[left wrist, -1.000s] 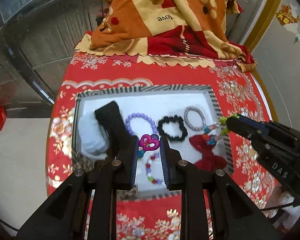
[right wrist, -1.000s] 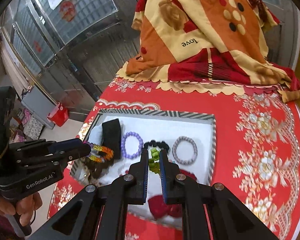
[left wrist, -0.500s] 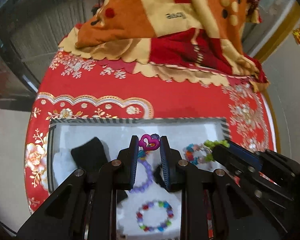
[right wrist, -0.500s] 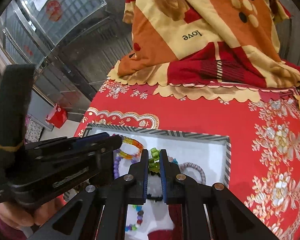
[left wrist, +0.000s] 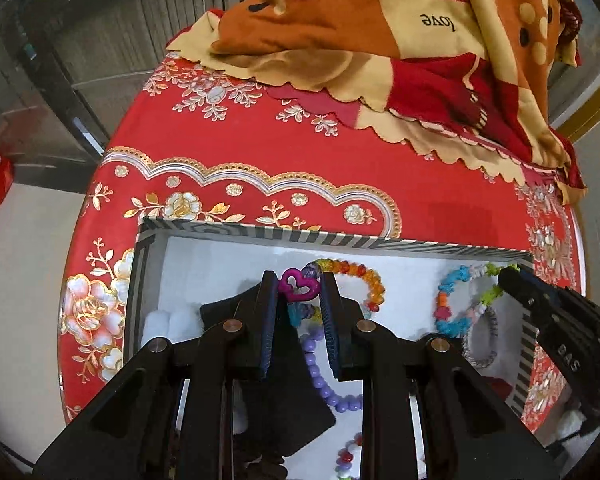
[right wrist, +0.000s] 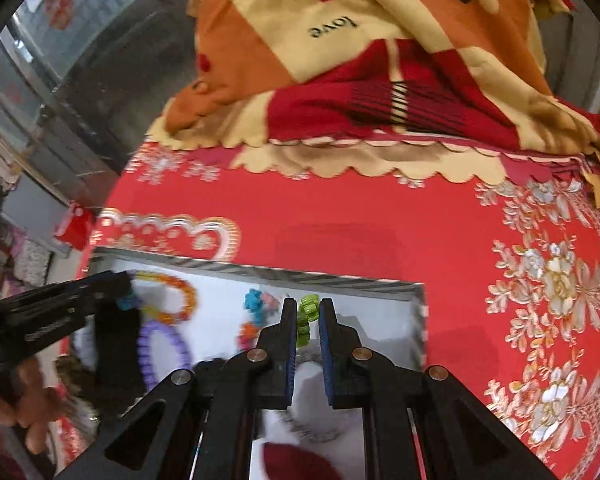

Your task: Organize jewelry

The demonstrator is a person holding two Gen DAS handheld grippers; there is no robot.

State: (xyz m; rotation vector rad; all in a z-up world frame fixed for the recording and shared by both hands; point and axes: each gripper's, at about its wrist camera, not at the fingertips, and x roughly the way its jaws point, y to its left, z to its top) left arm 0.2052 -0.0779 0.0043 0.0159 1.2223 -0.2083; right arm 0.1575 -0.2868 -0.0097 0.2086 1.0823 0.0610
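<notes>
A striped-rim tray (left wrist: 260, 236) with a white floor lies on the red tablecloth. My left gripper (left wrist: 299, 288) is shut on a rainbow bead bracelet (left wrist: 360, 272) at its magenta heart charm, held over the tray's far side. My right gripper (right wrist: 308, 312) is shut on a star-bead bracelet (left wrist: 460, 300) at its green beads (right wrist: 306, 316), over the tray's far right part. In the tray lie a purple bead bracelet (left wrist: 324, 380), a grey bracelet (left wrist: 488, 340), a black pouch (left wrist: 284, 412) and white fluff (left wrist: 164, 324).
A folded orange, cream and red blanket (left wrist: 420, 40) lies at the far end of the table. The red flowered tablecloth (right wrist: 340, 216) stretches between it and the tray. A red bow (right wrist: 296, 460) lies at the tray's near side. A small multicoloured bead bracelet (left wrist: 348, 460) lies near it.
Both grippers moved forward and lower toward the tray's far edge, each still holding its bracelet. The tray now fills the lower part of both views.
</notes>
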